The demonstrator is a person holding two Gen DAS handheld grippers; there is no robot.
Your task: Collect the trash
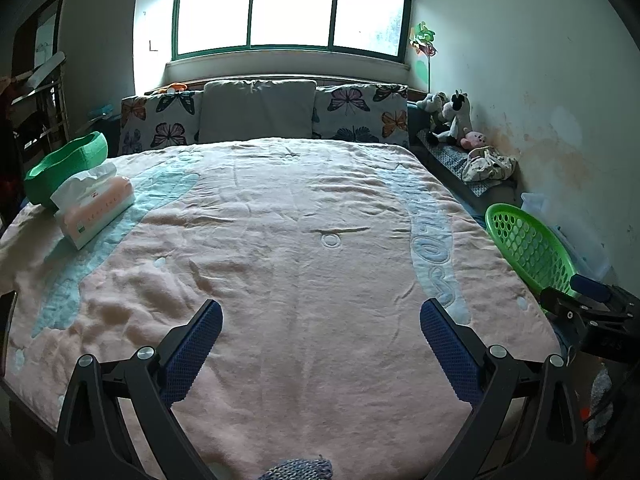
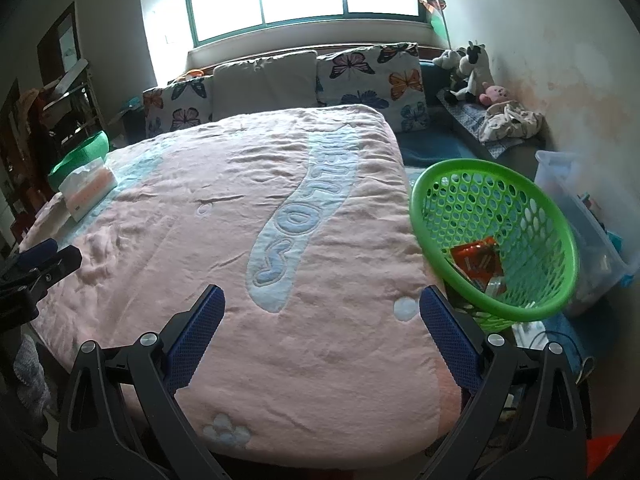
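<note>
Spreading across nearly the whole of both views is the bed point(image 1: 304, 240), and its pink blanket point(image 2: 224, 264) is lying bare of any loose litter that I can make out. Standing just off the bed's right edge is the green basket point(image 2: 496, 208), tilted toward the right wrist camera, and it is already holding trash: an orange wrapper point(image 2: 476, 258) and a few paler scraps beneath it. At the bed's far left corner a green bowl point(image 1: 66, 166) is sitting with a tissue pack point(image 1: 96, 204) just in front of it; neither is looking like rubbish. Pillows point(image 1: 260, 114) are leaning along the head edge.

The left gripper point(image 1: 320, 328) is hovering over the foot edge with its jaws spread wide and nothing between them. The right gripper point(image 2: 322, 314) is hanging over the bed's near right corner, likewise wide and empty, close beside the basket.

Judging from this, the collecting is looking largely done, with the trash in the basket. What is remaining, if anything, is lying outside what these views are showing, perhaps on the floor beside the bed.
</note>
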